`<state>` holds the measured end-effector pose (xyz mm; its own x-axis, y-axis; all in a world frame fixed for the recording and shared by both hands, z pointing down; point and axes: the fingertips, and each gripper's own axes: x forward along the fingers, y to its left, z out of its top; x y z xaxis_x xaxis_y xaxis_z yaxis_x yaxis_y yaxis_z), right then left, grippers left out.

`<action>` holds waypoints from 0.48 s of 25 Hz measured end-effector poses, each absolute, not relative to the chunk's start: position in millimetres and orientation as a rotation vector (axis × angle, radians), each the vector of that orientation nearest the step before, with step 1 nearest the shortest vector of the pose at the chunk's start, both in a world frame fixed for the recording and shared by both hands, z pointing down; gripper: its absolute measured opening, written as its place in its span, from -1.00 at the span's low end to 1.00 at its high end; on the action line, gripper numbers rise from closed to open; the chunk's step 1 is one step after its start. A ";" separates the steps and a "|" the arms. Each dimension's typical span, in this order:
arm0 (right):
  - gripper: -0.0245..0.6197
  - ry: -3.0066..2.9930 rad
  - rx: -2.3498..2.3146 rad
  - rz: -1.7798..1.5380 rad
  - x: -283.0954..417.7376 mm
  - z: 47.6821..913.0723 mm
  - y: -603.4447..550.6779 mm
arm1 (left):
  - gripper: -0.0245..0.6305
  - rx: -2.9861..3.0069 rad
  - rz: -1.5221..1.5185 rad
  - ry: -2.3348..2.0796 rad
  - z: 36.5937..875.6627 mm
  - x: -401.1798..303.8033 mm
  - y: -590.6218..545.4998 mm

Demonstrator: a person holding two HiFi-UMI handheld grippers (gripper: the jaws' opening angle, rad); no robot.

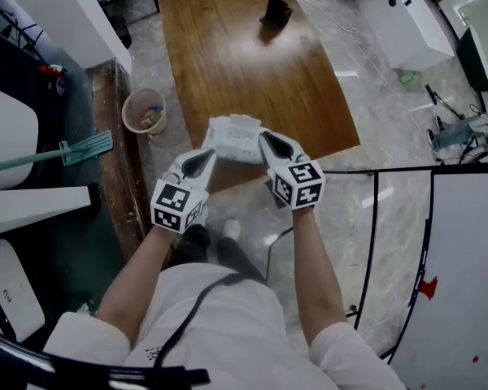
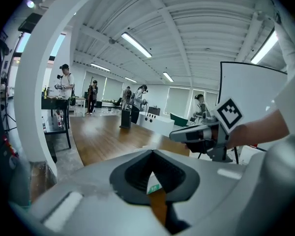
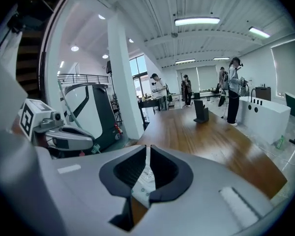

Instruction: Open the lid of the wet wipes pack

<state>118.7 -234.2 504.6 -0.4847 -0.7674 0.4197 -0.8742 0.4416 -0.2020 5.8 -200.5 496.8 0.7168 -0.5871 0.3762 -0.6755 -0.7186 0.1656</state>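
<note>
Head view shows me holding the pack (image 1: 234,136) between my two tools, over the near end of the table (image 1: 252,55). My left gripper (image 1: 211,153) comes at the pack's left end and my right gripper (image 1: 266,140) at its right end, with the marker cubes toward my body.

Left gripper view: my jaws are pressed together on a thin edge of the pack (image 2: 154,186), white with a bit of green print, which shows in the gap behind the tips. The right gripper (image 2: 196,134) sits ahead and to the right of it, just beside.

Right gripper view: these jaws are also pinched tight, on a thin white strip of the pack (image 3: 143,183) with small print on it. The left gripper (image 3: 64,136) shows at the left edge of that view.

Whether the lid is up, I cannot tell from any view.

A black stand (image 1: 275,10) is upright at the table's far end. On the floor left of the table are a pink bin (image 1: 144,110) and a green mop (image 1: 65,153). Several people (image 2: 65,85) stand at the far side of the room.
</note>
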 end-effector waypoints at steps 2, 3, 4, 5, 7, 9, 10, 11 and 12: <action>-0.85 -2.442 1.458 0.568 118.5 494.3 -217.4 | -0.91 2.655 0.413 -0.999 485.3 6.3 -196.3; -0.87 -2.448 1.480 0.566 119.5 488.6 -208.9 | -0.91 2.668 0.403 -1.000 478.9 6.6 -194.2; -0.88 -2.457 1.503 0.566 120.8 482.4 -200.1 | -0.91 2.680 0.394 -1.003 472.0 6.5 -191.9; -0.89 -2.468 1.524 0.568 121.8 475.5 -191.1 | -0.91 2.689 0.383 -1.007 464.8 5.9 -189.3; -0.90 -2.491 1.560 0.560 123.4 460.2 -174.4 | -0.91 2.706 0.355 -1.018 449.3 4.3 -184.4; -0.90 -2.507 1.595 0.533 124.5 444.8 -160.3 | -0.91 2.724 0.323 -1.018 435.0 4.6 -179.9; -0.90 -2.512 1.613 0.517 124.7 437.7 -153.7 | -0.91 2.732 0.309 -1.014 429.1 5.1 -177.1; -0.90 -2.518 1.631 0.502 124.8 430.9 -147.3 | -0.91 2.738 0.296 -1.010 424.0 5.8 -174.0; -0.90 -2.524 1.648 0.488 125.0 424.2 -141.4 | -0.91 2.744 0.283 -1.007 419.1 6.8 -171.2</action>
